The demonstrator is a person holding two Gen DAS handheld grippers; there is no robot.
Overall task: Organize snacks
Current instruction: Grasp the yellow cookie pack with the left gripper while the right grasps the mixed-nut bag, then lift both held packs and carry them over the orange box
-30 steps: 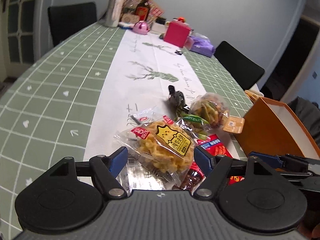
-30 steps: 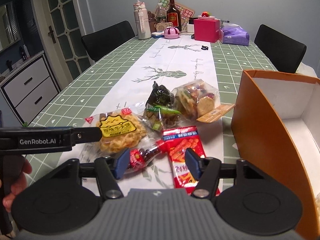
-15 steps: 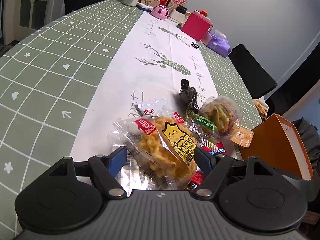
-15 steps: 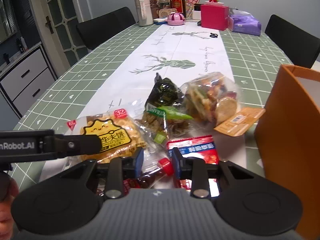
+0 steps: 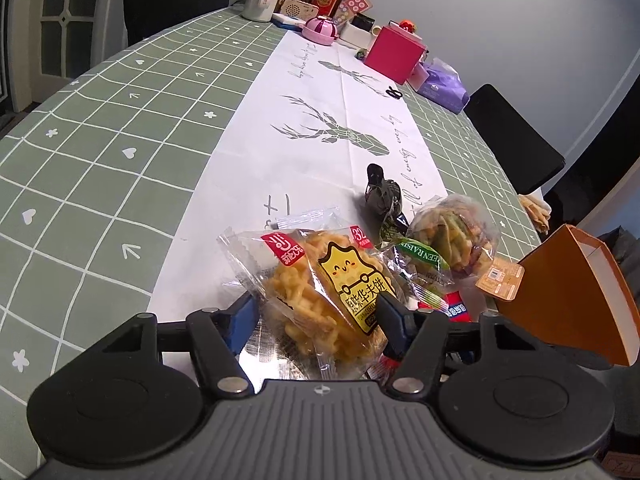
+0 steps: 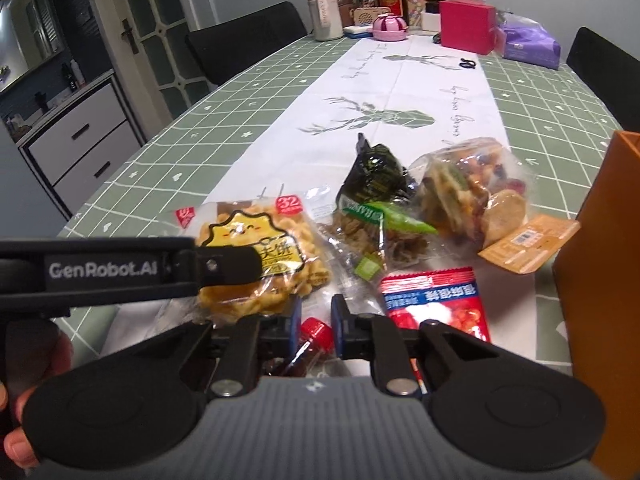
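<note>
Snack pile sat on the white runner at the near end of the worktop (image 6: 168, 136), bunched together, likely dumped for sorting into the orange box (image 6: 600, 264) at 3 o'clock of the pile. Yellow pastry pack (image 5: 332, 296) lay at 9 o'clock of the pile, between the left claw (image 5: 316, 320) fingers. Left claw was closing; blue pads flanked the pack, right pad looked to touch the wrapper, left pad's contact couldn't be told, so no firm grip yet. Right claw (image 6: 316, 326) was closed narrow on a small red-capped packet (image 6: 312, 340), pads pressing its sides, so probably the first item picked. Red foil packet (image 6: 436, 300) lay just beside at 2 o'clock. Green raisin bag (image 6: 372, 224) and mixed-crisps bag (image 6: 472, 188) sat further out at 12 to 1 o'clock, dark wrapped snack (image 6: 376, 168) behind. Both claws angled down at the pile. Clutter at the far end was well apart.
</note>
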